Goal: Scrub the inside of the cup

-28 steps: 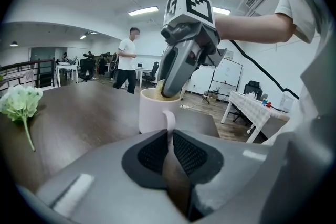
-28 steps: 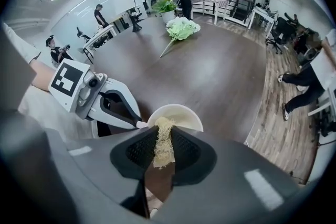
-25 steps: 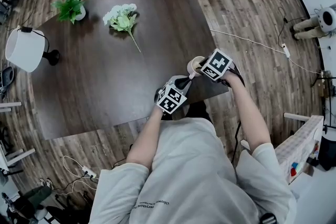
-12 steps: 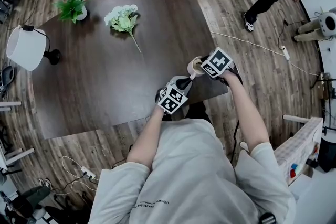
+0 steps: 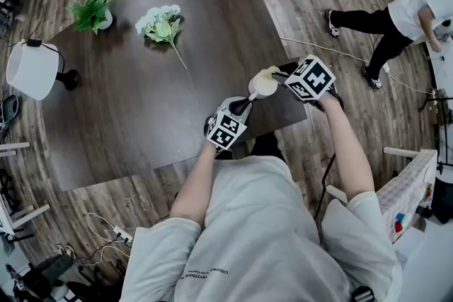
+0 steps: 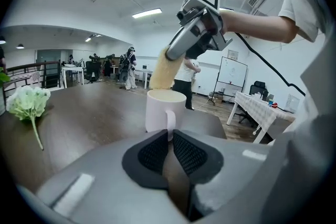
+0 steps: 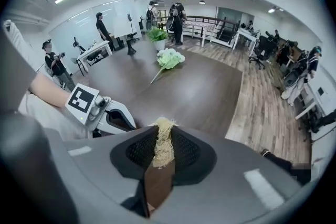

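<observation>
"Left gripper (image 5: 245, 105) is clamping its jaws tight on the loop handle (image 6: 170, 122) of the cup (image 5: 263, 85), holding the cup over the near right corner of the table (image 5: 141, 117). What is changing?"

"Right gripper (image 5: 281, 76) is sitting farther right than a second ago, and its marker cube is standing clear of the cup. It is squeezing a sponge (image 7: 164, 147) between its jaws."

"How is the sponge looking?"

"Coarse and stringy, with straw-coloured fibres fraying at the tip. In the left gripper view it is reaching down to the cup's mouth. I cannot tell how deep it is going."

"And the cup?"

"Smooth, pale and cylindrical, with a round rim. The table is showing dark wood grain, and white flowers (image 5: 163, 23) are lying well apart from the cup."

"Anything else moving?"

"A person (image 5: 396, 25) is crossing the plank floor beyond the table, farther right than before."
</observation>
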Demonstrator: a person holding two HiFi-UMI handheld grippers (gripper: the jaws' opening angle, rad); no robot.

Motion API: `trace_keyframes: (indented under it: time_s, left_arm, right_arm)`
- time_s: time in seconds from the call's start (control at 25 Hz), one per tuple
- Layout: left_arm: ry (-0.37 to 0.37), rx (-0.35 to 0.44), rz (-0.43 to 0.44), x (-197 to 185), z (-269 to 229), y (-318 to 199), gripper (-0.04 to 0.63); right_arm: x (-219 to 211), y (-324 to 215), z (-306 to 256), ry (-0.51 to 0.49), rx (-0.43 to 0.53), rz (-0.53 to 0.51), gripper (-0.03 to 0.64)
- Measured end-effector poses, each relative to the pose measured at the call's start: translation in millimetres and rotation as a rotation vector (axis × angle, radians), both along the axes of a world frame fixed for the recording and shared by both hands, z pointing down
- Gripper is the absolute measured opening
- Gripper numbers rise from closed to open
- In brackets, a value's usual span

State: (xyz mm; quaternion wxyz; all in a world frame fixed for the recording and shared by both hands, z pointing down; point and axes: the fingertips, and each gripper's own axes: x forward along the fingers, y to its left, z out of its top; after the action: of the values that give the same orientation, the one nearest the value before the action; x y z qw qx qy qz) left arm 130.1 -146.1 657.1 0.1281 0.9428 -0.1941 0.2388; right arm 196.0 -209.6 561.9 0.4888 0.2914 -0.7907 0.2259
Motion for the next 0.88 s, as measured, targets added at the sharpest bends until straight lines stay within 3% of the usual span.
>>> trace_keyframes:
  time_s: [0.12, 0.32, 0.4, 0.52, 0.6, 0.88]
  left_arm:
    - [0.014, 0.016, -0.041, -8.5, -2.8, -11.0, 0.002]
    - [0.030, 0.015, 0.020, 0.6, -9.9, -5.7, 0.116]
    - [0.020, 0.023, 0.021, 5.5, -8.7, -7.6, 0.132]
    - [-0.007, 0.048, 0.007, 12.5, -6.5, -14.1, 0.127]
    - [-0.004, 0.052, 0.003, 17.9, -7.0, -14.5, 0.053]
    - [-0.001, 0.057, -0.010, 20.0, -6.8, -13.5, 0.051]
  right_arm:
    - [20.3, -10.1, -9.3, 0.015, 0.041, 0.034, 0.095]
    - [49.6, -17.7, 15.6, 0.030, -0.006, 0.107, 0.095]
    - [50.8, -16.6, 26.0, 0.015, -0.040, 0.121, 0.095]
    - [44.0, -12.4, 43.2, -0.004, -0.082, 0.119, 0.095]
    - [41.6, -9.4, 51.9, -0.009, -0.098, 0.113, 0.095]
    - [46.6, 6.9, 62.3, -0.003, -0.139, 0.091, 0.092]
